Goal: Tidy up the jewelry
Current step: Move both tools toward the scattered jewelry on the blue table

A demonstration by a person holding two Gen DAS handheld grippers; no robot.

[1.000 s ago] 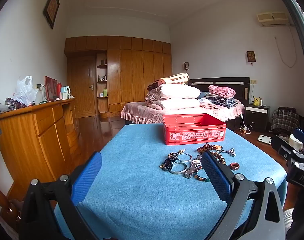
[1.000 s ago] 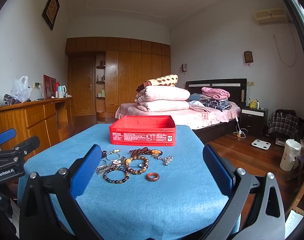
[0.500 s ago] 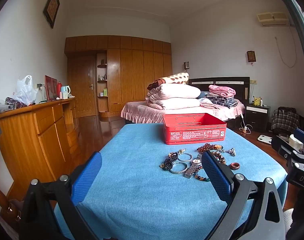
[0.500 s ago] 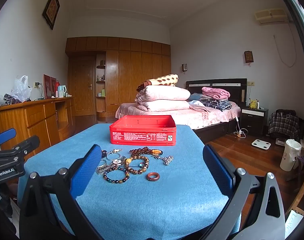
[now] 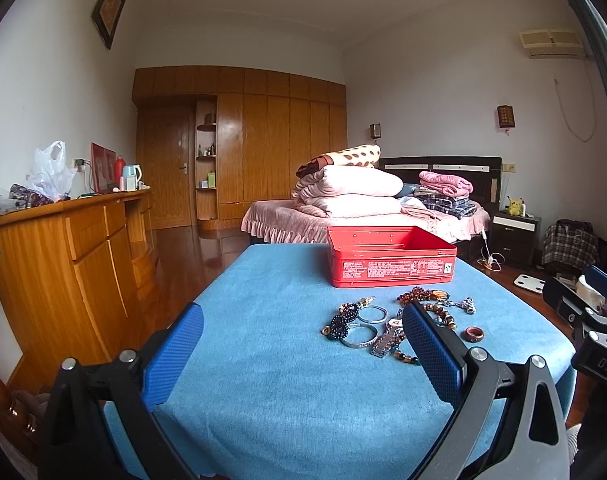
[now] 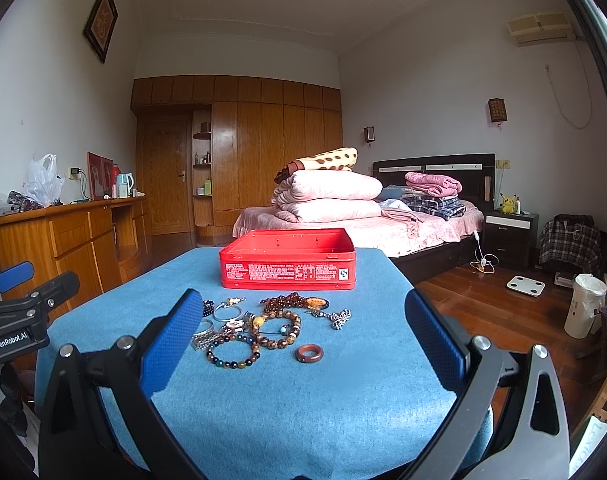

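Observation:
An open red tin box (image 6: pixel 287 264) stands at the far side of a blue-clothed table (image 6: pixel 303 408); it also shows in the left wrist view (image 5: pixel 391 266). A heap of jewelry lies in front of it: beaded bracelets (image 6: pixel 277 330), silver bangles (image 5: pixel 373 314), a watch (image 5: pixel 387 340), a red-brown ring (image 6: pixel 309 353) (image 5: pixel 474 334). My right gripper (image 6: pixel 301 344) is open and empty, near the table's front edge, with the heap between its fingers in view. My left gripper (image 5: pixel 299 352) is open and empty, left of the heap.
A wooden sideboard (image 5: pixel 71 248) stands to the left of the table. A bed (image 6: pixel 383 220) with folded quilts is behind it. A white bin (image 6: pixel 585 310) and a scale (image 6: pixel 525 285) are on the wooden floor at right. The other gripper shows at each view's edge.

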